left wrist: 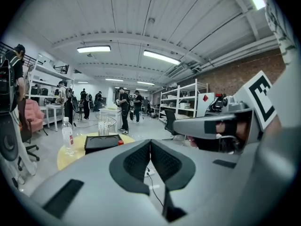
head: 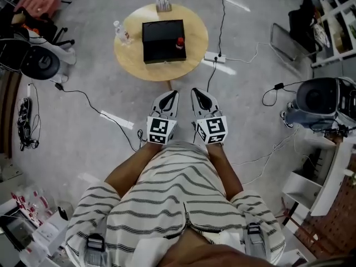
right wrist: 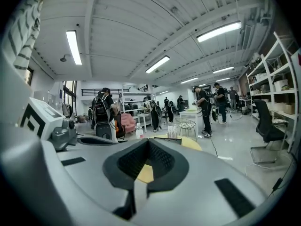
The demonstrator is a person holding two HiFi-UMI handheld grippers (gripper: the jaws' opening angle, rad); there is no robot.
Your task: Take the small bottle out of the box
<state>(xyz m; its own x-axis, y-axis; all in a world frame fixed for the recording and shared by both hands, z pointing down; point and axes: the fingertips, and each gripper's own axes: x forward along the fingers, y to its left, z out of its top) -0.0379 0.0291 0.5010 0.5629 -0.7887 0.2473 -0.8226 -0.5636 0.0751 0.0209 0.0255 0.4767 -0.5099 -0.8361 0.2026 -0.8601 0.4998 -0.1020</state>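
Observation:
A black box (head: 162, 40) lies on a round wooden table (head: 130, 57) ahead of me. A small bottle with a red cap (head: 179, 42) stands upright at the box's right edge. My left gripper (head: 173, 95) and right gripper (head: 196, 93) are held side by side short of the table, above the floor, both shut and empty. In the left gripper view the shut left gripper (left wrist: 150, 143) points toward the box (left wrist: 101, 141) and the red cap (left wrist: 121, 142). In the right gripper view the shut right gripper (right wrist: 147, 143) points at the table (right wrist: 192, 143).
A clear water bottle (head: 121, 32) and a small holder (head: 163, 4) share the table. A power strip (head: 214, 57) and cables lie on the floor beside it. A chair (head: 289, 40) stands at the right, and round black machines (head: 39, 63) (head: 322, 96) stand on both sides. People stand far off.

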